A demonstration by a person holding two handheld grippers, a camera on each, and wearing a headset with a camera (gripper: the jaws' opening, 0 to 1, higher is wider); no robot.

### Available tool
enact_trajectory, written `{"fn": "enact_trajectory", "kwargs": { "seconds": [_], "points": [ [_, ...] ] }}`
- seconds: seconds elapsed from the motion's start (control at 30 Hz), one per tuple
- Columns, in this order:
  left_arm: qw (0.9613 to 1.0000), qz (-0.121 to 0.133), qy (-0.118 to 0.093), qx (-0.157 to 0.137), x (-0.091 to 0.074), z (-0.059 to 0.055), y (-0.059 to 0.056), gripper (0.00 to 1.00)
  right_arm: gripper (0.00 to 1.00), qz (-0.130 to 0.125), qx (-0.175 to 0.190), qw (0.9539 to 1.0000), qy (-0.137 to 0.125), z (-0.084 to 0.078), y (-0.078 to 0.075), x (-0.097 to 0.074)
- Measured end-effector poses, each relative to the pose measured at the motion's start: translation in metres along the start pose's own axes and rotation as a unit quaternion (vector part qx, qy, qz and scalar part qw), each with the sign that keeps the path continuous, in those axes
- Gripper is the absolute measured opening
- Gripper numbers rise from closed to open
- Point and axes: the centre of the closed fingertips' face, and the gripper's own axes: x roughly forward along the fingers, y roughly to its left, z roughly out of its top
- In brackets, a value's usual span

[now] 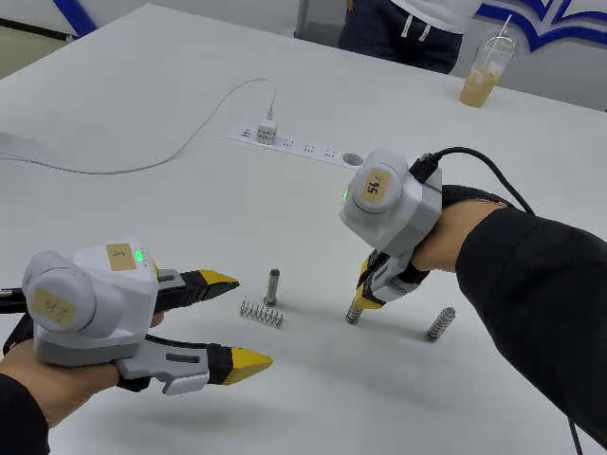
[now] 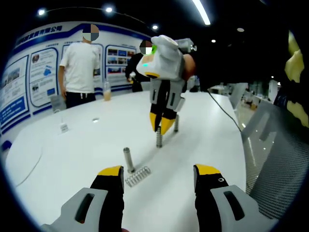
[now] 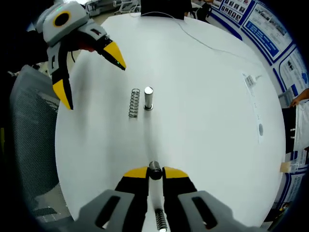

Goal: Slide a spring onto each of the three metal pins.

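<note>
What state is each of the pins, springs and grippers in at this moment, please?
left gripper: open, holding nothing.
right gripper: shut on the middle spring.
middle spring: upright, held between the fingers.
bare pin: upright, no spring on it.
loose spring: lying flat beside the bare pin.
far spring: standing, ungripped.

Bare pin (image 1: 272, 285) upright; loose spring (image 1: 261, 314) lying beside.

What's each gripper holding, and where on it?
Right gripper pinches a spring near its top end. Left gripper is open, holding nothing.
</note>
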Motion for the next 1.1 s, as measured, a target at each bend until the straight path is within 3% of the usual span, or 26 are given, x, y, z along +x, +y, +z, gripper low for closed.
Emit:
{"fn": "enact_trajectory", "kwargs": {
  "seconds": [0.27,0.43,0.57,0.87,1.1],
  "points": [
    [1.0,0.002,0.0,0.0,-0.001,-0.001,0.001,0.59,0.16,-0.007,-0.004,1.0,-0.005,0.001,0.001,-0.003],
    [1.0,0.001,0.0,0.0,-0.001,-0.002,0.0,0.59,0.18,-0.02,-0.016,0.9994,-0.022,0.015,0.003,-0.013],
    [1.0,0.002,-0.001,0.0,-0.001,0.0,0.0,0.59,0.18,-0.009,-0.017,0.9986,-0.049,0.034,0.013,-0.015],
    [1.0,0.005,-0.001,-0.001,-0.004,-0.001,0.002,0.59,0.17,0.014,-0.009,0.9962,-0.085,0.06,0.032,0.002],
    [1.0,0.005,-0.001,-0.002,-0.003,-0.002,0.002,0.59,0.16,0.022,0.012,0.9933,-0.112,0.076,0.037,0.017]
  ]
}}
